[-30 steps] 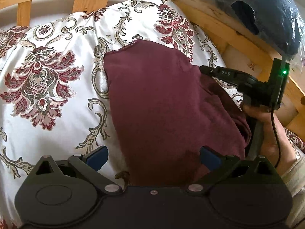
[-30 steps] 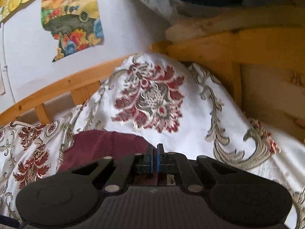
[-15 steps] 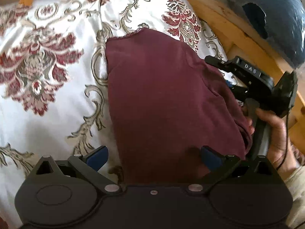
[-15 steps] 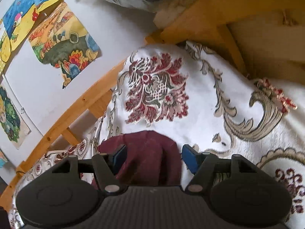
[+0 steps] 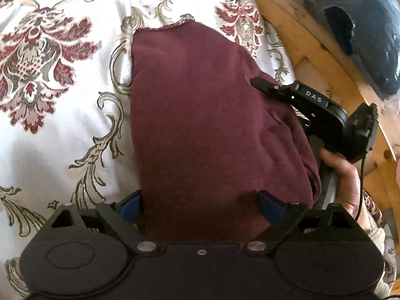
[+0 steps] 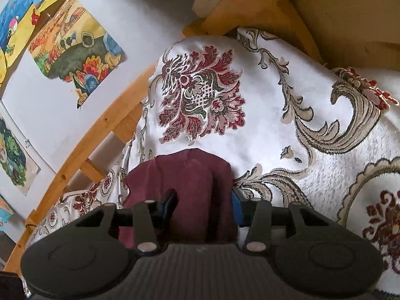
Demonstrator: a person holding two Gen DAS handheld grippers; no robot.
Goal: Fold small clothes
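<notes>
A folded maroon garment (image 5: 200, 125) lies on a white bedspread with red and gold floral pattern (image 5: 62, 112). My left gripper (image 5: 200, 206) is open, its blue-padded fingers straddling the garment's near edge. My right gripper (image 6: 203, 206) is open too, with the maroon garment (image 6: 192, 180) between its blue pads. In the left wrist view the right gripper's black body (image 5: 312, 105) sits at the garment's right edge, held by a hand (image 5: 342, 175).
A wooden bed frame (image 5: 312, 37) runs along the right side, with a dark blue bag in plastic (image 5: 362, 25) beyond it. In the right wrist view a white wall with colourful drawings (image 6: 75, 50) and a wooden rail (image 6: 100, 130) stand behind the bed.
My right gripper was shut on the garment's edge a second ago and has opened, letting the cloth go. My left gripper has moved forward over the garment, staying open.
</notes>
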